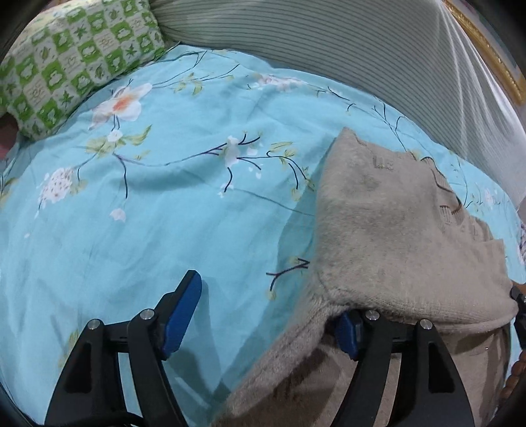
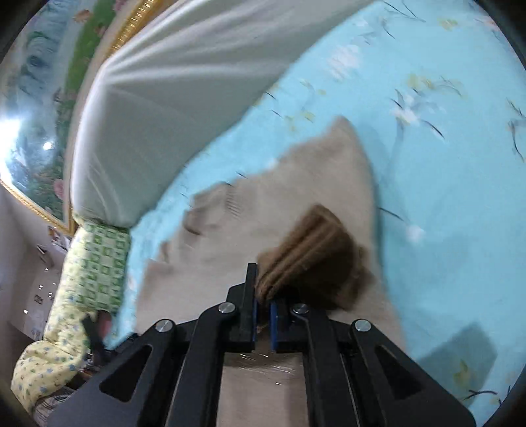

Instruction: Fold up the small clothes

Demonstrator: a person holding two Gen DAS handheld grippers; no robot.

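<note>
A small beige knit garment (image 1: 394, 230) lies on the light blue floral bedsheet (image 1: 164, 213), at the right of the left wrist view. My left gripper (image 1: 269, 315) is open; its left finger stands over the bare sheet, and a fold of the garment drapes over its right finger (image 1: 348, 331). In the right wrist view, blurred by motion, my right gripper (image 2: 263, 295) is shut on the garment's brown ribbed edge (image 2: 305, 256), with the beige garment (image 2: 296, 184) spread beyond it on the sheet (image 2: 443, 164).
A green checked pillow (image 1: 75, 59) lies at the far left, and also shows in the right wrist view (image 2: 98, 262). A striped pale bolster (image 1: 361, 56) runs along the back of the bed. A gold picture frame (image 2: 128, 29) hangs on the wall.
</note>
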